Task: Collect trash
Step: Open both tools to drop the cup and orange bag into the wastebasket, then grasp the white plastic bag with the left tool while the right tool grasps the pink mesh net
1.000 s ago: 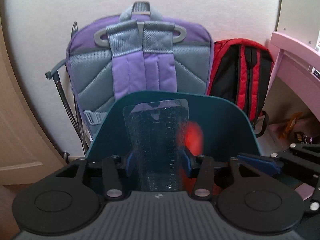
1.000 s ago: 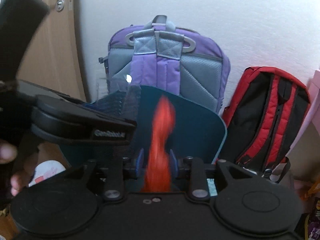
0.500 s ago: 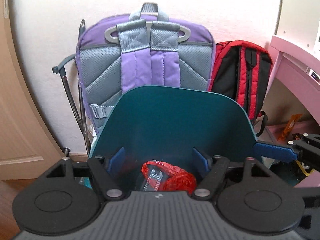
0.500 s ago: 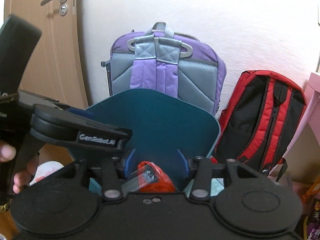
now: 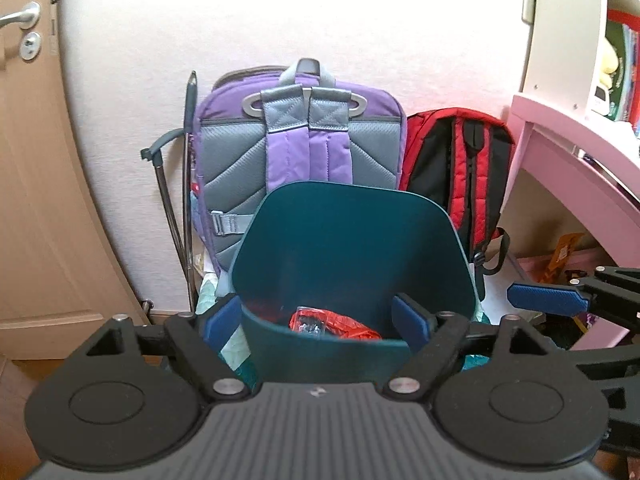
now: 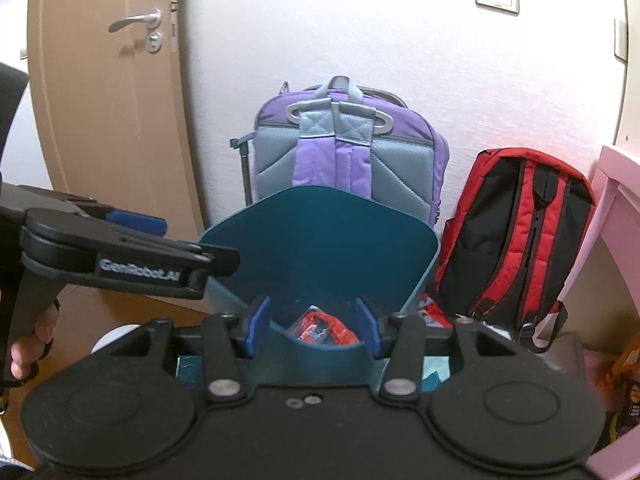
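A dark teal trash bin stands on the floor against the wall, also in the right wrist view. A red wrapper and a clear plastic piece lie inside it, seen too in the right wrist view. My left gripper is open and empty, above the bin's near rim. My right gripper is open and empty, above the bin's near rim. The left gripper's body shows at the left of the right wrist view.
A purple and grey backpack leans on the wall behind the bin, a red and black backpack to its right. A pink desk stands at the right, a wooden door at the left. Snack packets lie under the desk.
Both grippers opened and let go: the clear plastic piece from the left and the red wrapper from the right dropped into the bin. Both grippers have pulled back and up.
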